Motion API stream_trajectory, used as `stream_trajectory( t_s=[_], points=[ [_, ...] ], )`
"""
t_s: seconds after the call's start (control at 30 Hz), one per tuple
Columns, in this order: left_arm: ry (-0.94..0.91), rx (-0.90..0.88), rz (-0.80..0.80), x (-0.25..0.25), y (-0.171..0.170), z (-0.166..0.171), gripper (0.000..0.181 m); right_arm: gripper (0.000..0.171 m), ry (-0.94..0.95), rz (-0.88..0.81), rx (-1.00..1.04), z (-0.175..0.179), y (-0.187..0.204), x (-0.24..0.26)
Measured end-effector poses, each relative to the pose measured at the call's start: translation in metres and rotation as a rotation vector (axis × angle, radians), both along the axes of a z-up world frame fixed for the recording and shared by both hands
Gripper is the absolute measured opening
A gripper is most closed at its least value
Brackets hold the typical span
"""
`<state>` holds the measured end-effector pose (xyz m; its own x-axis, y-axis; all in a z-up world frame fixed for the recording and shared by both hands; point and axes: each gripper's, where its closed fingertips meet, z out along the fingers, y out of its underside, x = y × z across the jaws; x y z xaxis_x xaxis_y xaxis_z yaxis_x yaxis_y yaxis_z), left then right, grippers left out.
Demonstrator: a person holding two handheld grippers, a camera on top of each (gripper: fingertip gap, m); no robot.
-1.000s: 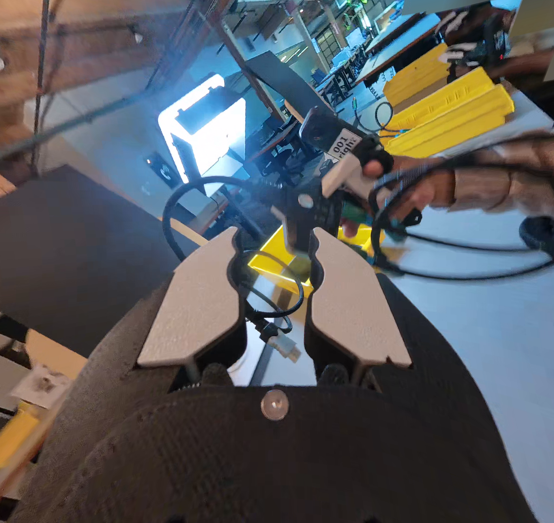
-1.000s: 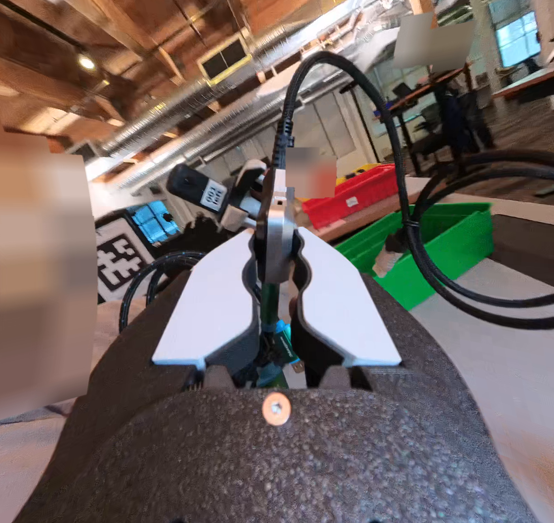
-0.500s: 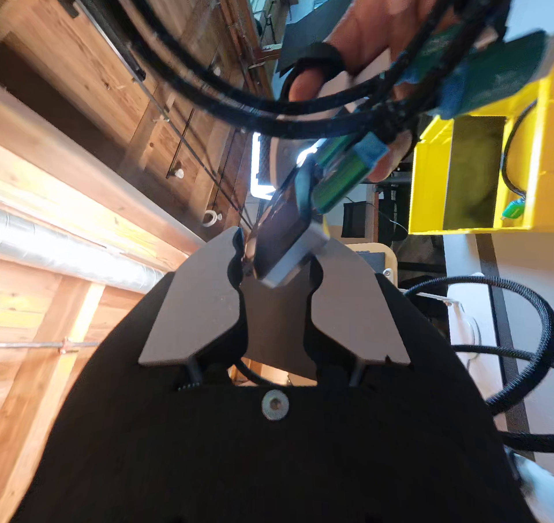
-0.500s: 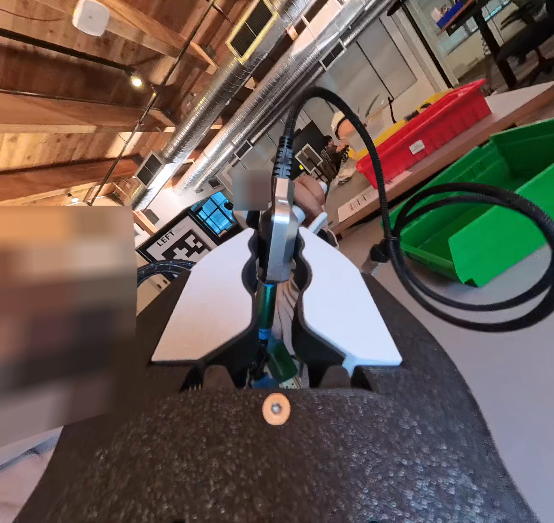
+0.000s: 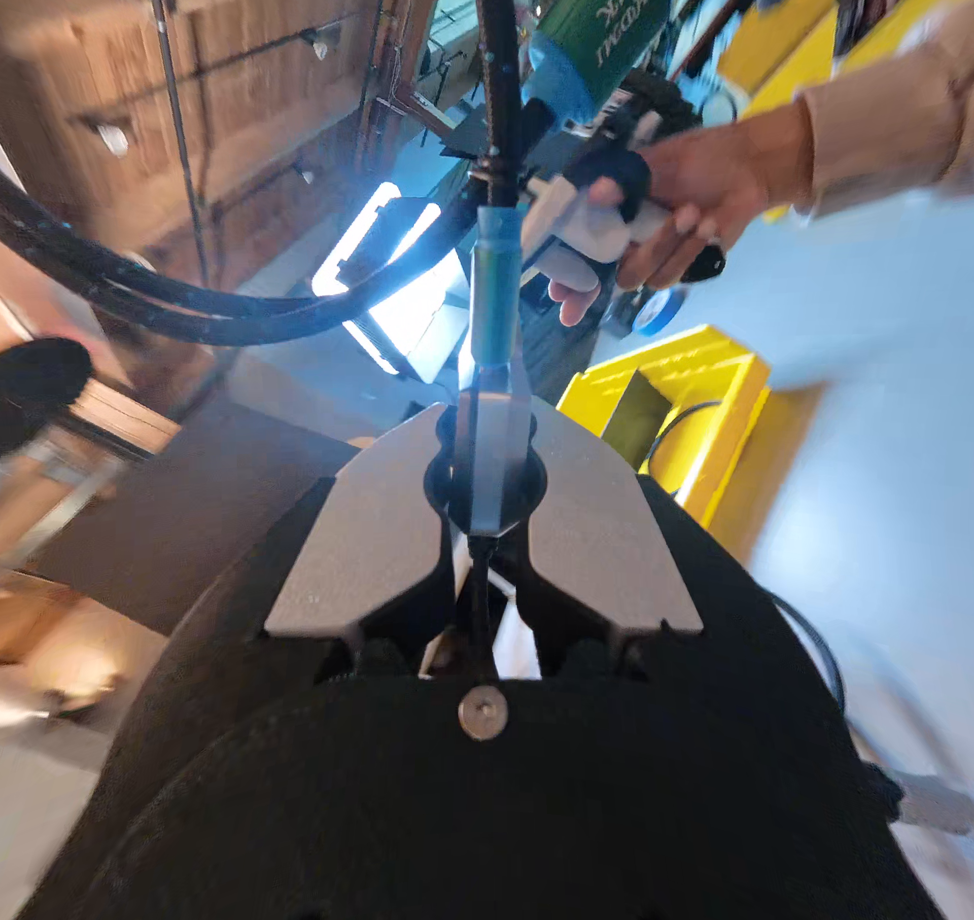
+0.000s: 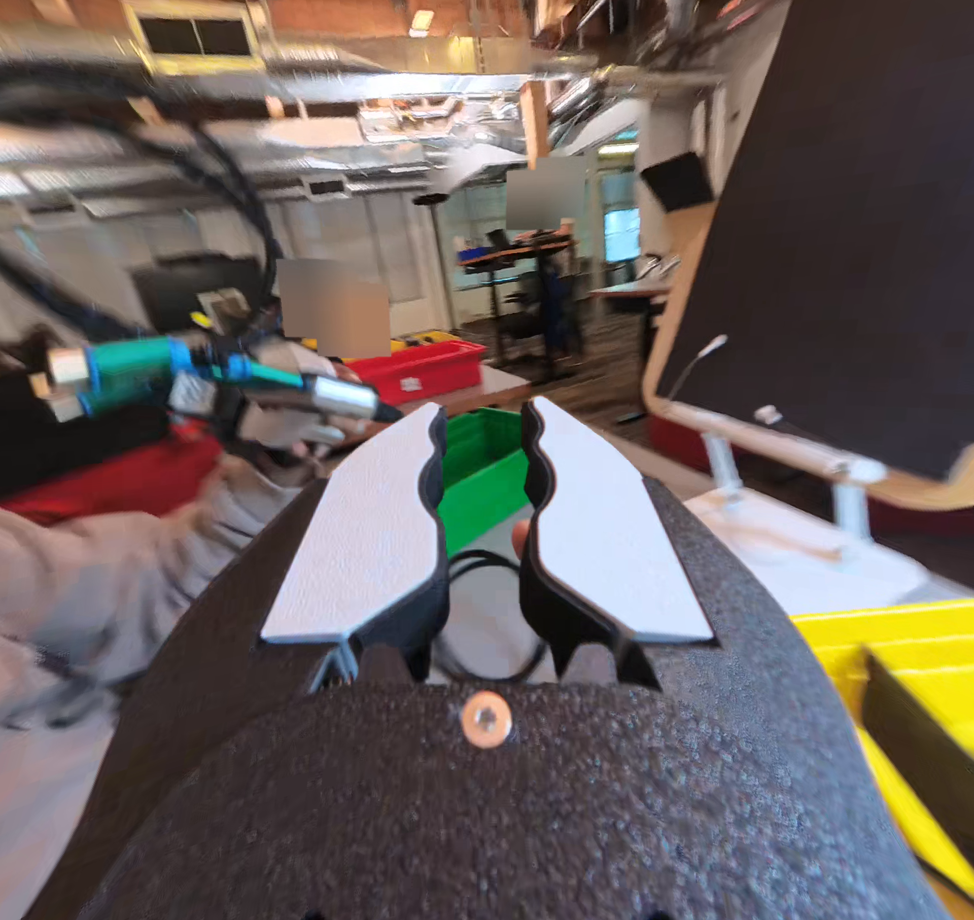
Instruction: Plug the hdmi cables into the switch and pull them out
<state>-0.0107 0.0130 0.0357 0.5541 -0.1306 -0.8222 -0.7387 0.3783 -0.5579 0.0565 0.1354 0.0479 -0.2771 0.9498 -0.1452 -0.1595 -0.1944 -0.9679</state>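
My left gripper [image 5: 487, 415] is shut on the grey metal switch [image 5: 487, 473] and holds it up in the air. A green HDMI plug [image 5: 493, 304] sits in the switch's far end, and its black braided cable [image 5: 158, 289] loops off to the left. Another green plug [image 5: 601, 25] hangs loose above it. My right gripper [image 6: 482, 410] is open and empty, to the right of the switch [image 6: 342, 399]. Two loose green plugs [image 6: 132, 360] show at the left of the right wrist view. A hand [image 5: 701, 199] holds the right gripper's handle.
A yellow bin [image 5: 701, 394] stands on the pale table [image 5: 869, 368] and shows at the lower right of the right wrist view [image 6: 869, 657]. A green bin [image 6: 485, 462] and a red bin [image 6: 421, 368] stand ahead. A black panel [image 6: 843, 209] rises at the right.
My right gripper has let go of the switch, opened and drawn away to the right. My left gripper has closed on the switch and now holds it alone.
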Motion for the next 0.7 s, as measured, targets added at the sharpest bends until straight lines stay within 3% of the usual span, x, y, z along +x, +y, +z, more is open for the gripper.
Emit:
stream_trajectory(
  t_s=[0.07,0.17,0.3,0.37,0.47,0.6,0.7],
  points=[
    [-0.158,-0.089,-0.046,-0.009,-0.004,0.008,0.022,0.026,0.019,-0.051,0.182,0.003,-0.01,0.006],
    [-0.35,-0.26,-0.127,-0.014,-0.005,0.005,0.022,0.028,0.025,0.008,0.405,-0.004,-0.051,0.001],
    [-0.435,-0.476,-0.193,-0.005,0.002,-0.02,0.022,0.038,-0.023,-0.006,0.628,-0.029,-0.088,-0.025],
    [-0.42,-0.519,-0.203,0.004,0.007,-0.031,0.022,0.042,-0.06,0.014,0.635,-0.041,-0.097,-0.037],
    [-0.419,-0.549,-0.229,0.019,0.01,-0.039,0.021,0.029,-0.033,0.057,0.612,-0.055,-0.104,-0.046],
    [-0.442,-0.537,-0.277,0.023,0.004,-0.031,0.021,0.023,0.047,0.283,0.333,-0.058,-0.112,-0.044],
    [-0.397,-0.55,-0.247,0.025,0.004,-0.037,0.021,0.022,-0.012,0.416,0.2,-0.085,-0.116,-0.053]
  ],
)
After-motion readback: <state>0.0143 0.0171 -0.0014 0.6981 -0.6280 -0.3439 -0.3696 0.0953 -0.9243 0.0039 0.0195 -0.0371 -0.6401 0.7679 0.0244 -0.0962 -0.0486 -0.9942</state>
